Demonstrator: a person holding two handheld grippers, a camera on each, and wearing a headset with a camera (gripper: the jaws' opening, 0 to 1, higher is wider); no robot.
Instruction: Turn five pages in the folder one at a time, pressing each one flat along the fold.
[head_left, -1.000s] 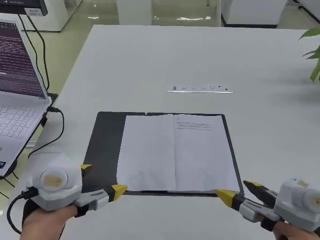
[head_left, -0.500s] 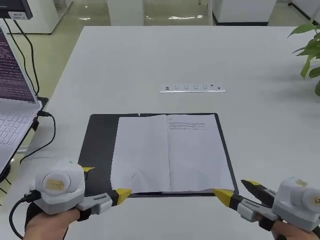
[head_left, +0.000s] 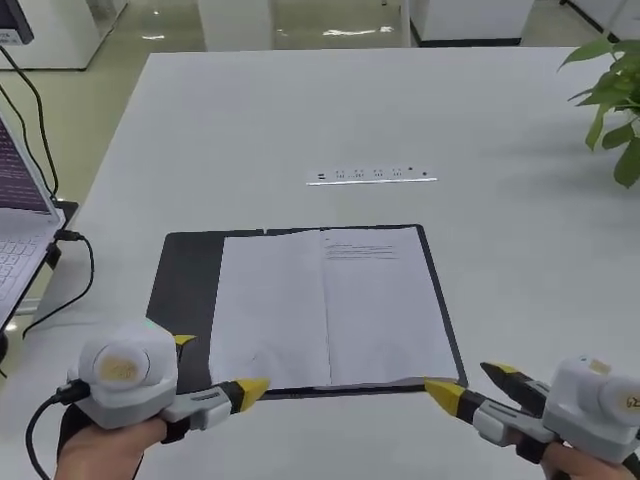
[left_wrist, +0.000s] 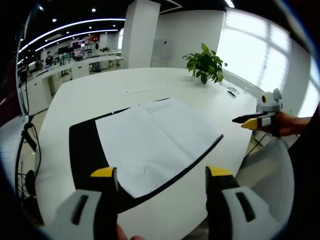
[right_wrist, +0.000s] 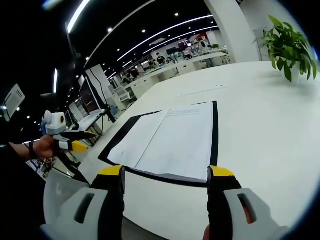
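Folder (head_left: 185, 290) lies open and flat on the white surface (head_left: 300, 110), near the edge closest to me, black cover facing up. White pages (head_left: 330, 300) are spread across it; the fold runs down the middle, and the right-hand sheet carries a few lines of print at its top. A wide strip of bare black cover shows left of the paper, and only a thin border shows on the right.

Left gripper (head_left: 215, 364) – jaws spread wide, holding nothing, hovering just off the folder's near left corner. In its own view the folder's near edge passes between the yellow tips (whether they touch the cover, I cannot tell).

Right gripper (head_left: 472, 382) – jaws likewise spread, nothing between them, just off the near right corner. Its view looks along the right-hand page from the near edge.

Elsewhere: a power strip (head_left: 370, 175) set into the surface beyond the folder, a plant (head_left: 610, 90) far right, and a laptop (head_left: 15, 220) with a black cable (head_left: 70, 270) at the left edge.
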